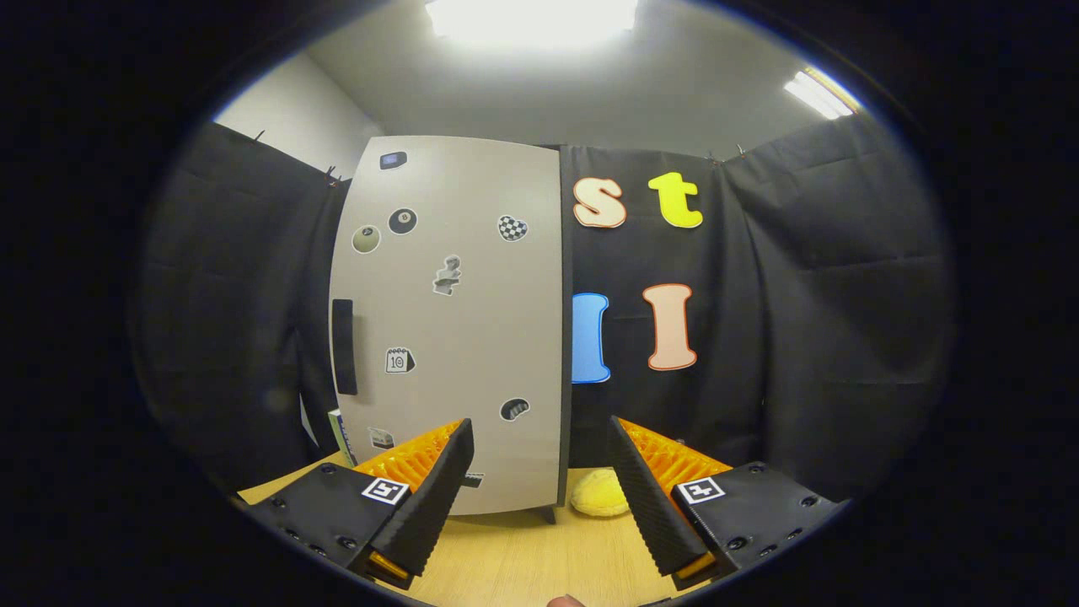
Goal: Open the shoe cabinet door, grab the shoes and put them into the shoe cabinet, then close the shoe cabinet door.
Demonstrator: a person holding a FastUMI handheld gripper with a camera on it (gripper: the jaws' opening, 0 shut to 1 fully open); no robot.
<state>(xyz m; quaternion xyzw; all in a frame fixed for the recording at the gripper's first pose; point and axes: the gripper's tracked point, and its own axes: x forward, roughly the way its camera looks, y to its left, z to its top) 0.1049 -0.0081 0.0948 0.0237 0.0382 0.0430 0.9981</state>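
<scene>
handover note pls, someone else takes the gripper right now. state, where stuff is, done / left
Gripper: fingers open, nothing between them, held above the light wooden tabletop and facing the cabinet.
Tall pale grey shoe cabinet with stickers on its door: stands on the tabletop just beyond the fingers, door shut. Its black vertical handle is at the door's left edge.
Soft yellow plush shoe: on the tabletop beside the cabinet's right bottom corner, ahead of the fingers, partly hidden by the right finger. Cannot tell if there is a second one.
Done: nothing visible yet.
Left: open the door by the handle, put the shoe in, close the door.
</scene>
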